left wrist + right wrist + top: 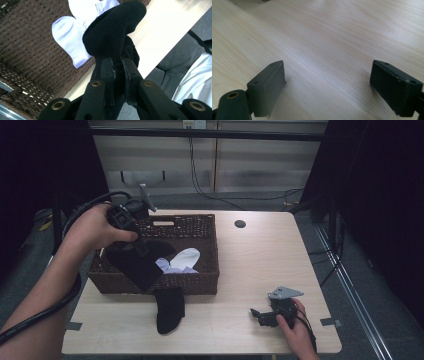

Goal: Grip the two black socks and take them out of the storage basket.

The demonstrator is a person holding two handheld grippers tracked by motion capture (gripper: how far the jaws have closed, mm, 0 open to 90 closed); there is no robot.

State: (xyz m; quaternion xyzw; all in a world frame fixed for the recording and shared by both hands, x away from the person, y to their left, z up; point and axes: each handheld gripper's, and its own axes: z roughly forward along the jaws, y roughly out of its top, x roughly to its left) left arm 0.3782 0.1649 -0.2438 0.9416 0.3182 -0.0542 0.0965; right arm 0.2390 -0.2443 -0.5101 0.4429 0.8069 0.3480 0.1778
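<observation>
My left gripper (142, 248) is over the brown wicker basket (212, 251), shut on a black sock (137, 265) that hangs from its jaws above the basket's left front part. In the left gripper view the sock (112, 32) is pinched between the two jaws of the left gripper (117, 62). More black sock (170, 310) lies on the table against the basket's front wall; I cannot tell whether it is the same sock. White socks (182, 260) (70, 37) lie inside the basket (30, 62). My right gripper (257, 315) (327, 87) rests open on the bare table at the front right.
The light wooden table (260, 265) has a round cable hole (240, 224) behind the basket's right side. Tape marks (331, 322) sit near the front corners. Beyond the table's far edge, cables run along the floor by the wall.
</observation>
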